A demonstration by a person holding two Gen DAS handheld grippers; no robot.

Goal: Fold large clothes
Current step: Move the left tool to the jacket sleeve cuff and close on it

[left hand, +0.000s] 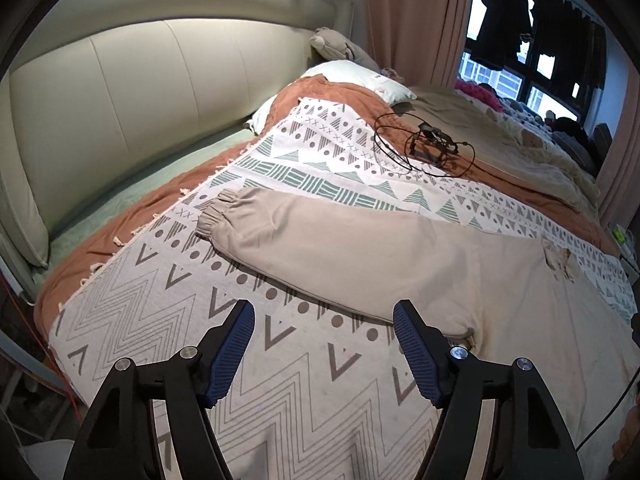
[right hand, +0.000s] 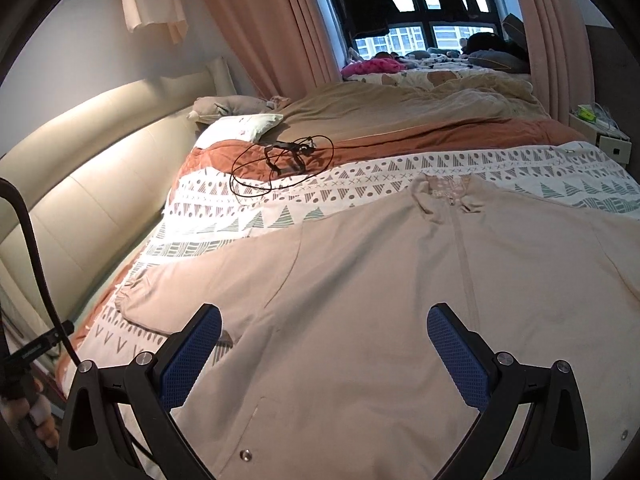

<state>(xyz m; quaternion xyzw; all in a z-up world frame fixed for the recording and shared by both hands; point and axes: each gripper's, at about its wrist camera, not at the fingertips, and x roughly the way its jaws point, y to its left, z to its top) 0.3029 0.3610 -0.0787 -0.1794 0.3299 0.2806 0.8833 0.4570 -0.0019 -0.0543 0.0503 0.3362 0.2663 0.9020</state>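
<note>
We hold both tongs, left gripper point(left hand: 323, 322) and right gripper point(right hand: 324, 326), spread wide and empty above the beige zip jacket point(right hand: 360, 280), its sleeve point(left hand: 320, 240) ahead of the left.

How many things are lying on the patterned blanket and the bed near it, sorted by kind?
Beige jackets, spread flat: 1
Patterned blankets: 1
Black cable bundles: 1
White pillows: 1
Grey plush toys: 1
Total: 5
Both the left hand-held gripper and the right hand-held gripper are open, holding nothing.
</note>
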